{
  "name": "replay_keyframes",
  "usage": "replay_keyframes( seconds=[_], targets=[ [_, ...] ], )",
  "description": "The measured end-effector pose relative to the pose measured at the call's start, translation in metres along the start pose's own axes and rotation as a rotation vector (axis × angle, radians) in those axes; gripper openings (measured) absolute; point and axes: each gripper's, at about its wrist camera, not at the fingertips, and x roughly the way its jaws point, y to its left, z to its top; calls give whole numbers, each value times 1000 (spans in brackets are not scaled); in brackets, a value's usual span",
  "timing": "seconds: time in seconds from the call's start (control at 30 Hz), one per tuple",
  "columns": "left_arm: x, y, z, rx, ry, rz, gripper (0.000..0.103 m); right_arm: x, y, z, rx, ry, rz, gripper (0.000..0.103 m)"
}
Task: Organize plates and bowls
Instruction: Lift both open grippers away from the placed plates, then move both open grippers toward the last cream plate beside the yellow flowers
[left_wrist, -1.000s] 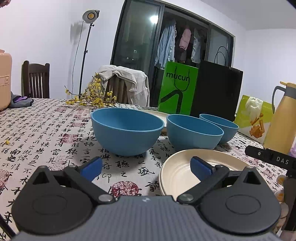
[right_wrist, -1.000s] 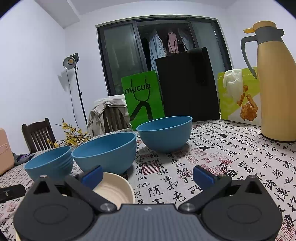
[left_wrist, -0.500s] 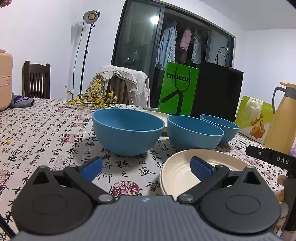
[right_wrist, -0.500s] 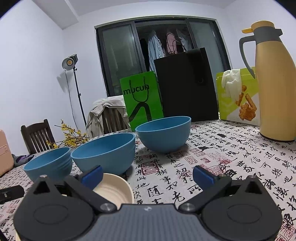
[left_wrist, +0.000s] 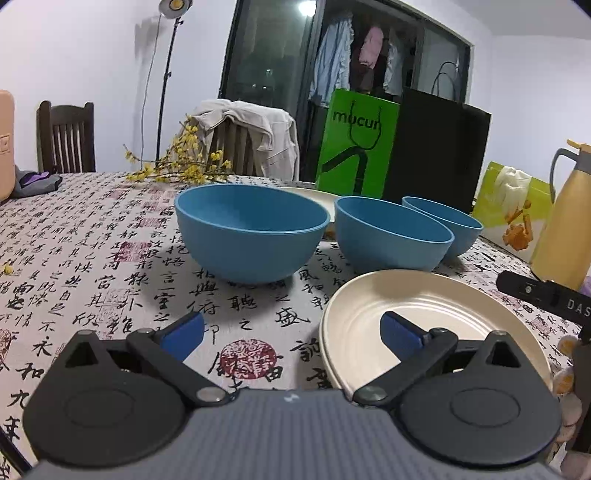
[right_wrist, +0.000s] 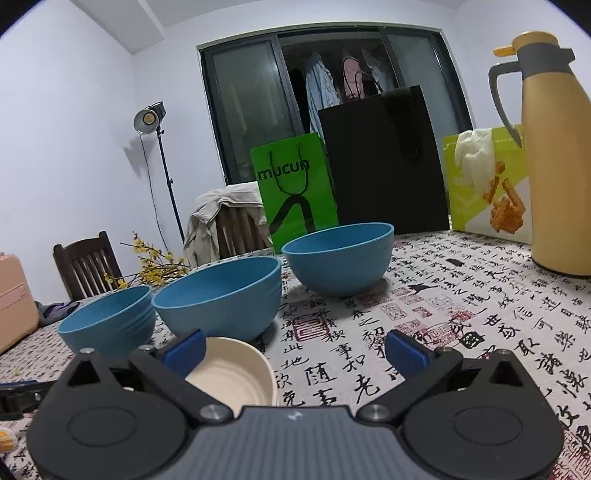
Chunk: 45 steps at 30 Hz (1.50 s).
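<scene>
Three blue bowls stand in a row on the printed tablecloth: the nearest (left_wrist: 251, 232), a middle one (left_wrist: 391, 232) and a far one (left_wrist: 447, 221). A cream plate (left_wrist: 417, 317) lies in front of them, and a second cream plate (left_wrist: 314, 195) shows behind the bowls. My left gripper (left_wrist: 291, 332) is open just above the table, its right finger over the near plate. My right gripper (right_wrist: 295, 350) is open too, with the cream plate (right_wrist: 236, 376) by its left finger. From that side the bowls read left (right_wrist: 110, 325), middle (right_wrist: 221, 295) and right (right_wrist: 340, 258).
A yellow thermos (right_wrist: 554, 155) stands at the right of the table. Green bag (left_wrist: 358, 147), black bag (left_wrist: 436, 147) and a snack bag (left_wrist: 513, 206) line the far edge. Yellow flower twigs (left_wrist: 181, 170) lie at the back left. Chairs (left_wrist: 66, 136) stand beyond the table.
Both grippers have risen slightly and tilted down, so the bowls and plate show more from above. Nothing on the table moved.
</scene>
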Motion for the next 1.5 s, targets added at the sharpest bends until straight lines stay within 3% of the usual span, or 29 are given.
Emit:
replay_keyframes(
  seconds=[0.13, 0.3, 0.43, 0.57, 0.73, 0.9, 1.03, 1.13, 1.3, 1.5],
  targets=[
    [0, 1, 0, -6, -3, 6, 103, -2, 4, -2, -31, -2, 6, 103],
    [-2, -1, 0, 0, -19, 14, 103, -12, 13, -7, -95, -84, -1, 103],
    [-1, -4, 3, 7, 2, 42, 103, -10, 16, -4, -131, -56, 18, 103],
    [-9, 2, 15, -75, 95, -98, 103, -11, 19, 4, -149, 8, 18, 103],
    [-50, -7, 35, 0, -16, -78, 103, -38, 25, 23, -101, -16, 69, 103],
    [-73, -9, 55, 2, -71, -75, 103, -49, 37, 50, -111, -57, 118, 103],
    [-83, -12, 82, -12, -85, -76, 103, -53, 45, 72, -104, -66, 149, 103],
    [-81, -13, 109, -26, -81, -82, 103, -49, 49, 93, -116, -17, 184, 103],
    [-62, -9, 152, -85, -7, -85, 103, -38, 48, 130, -79, 40, 214, 103],
    [-33, -1, 196, -124, 31, -74, 103, -13, 51, 167, -111, 79, 177, 103]
  ],
)
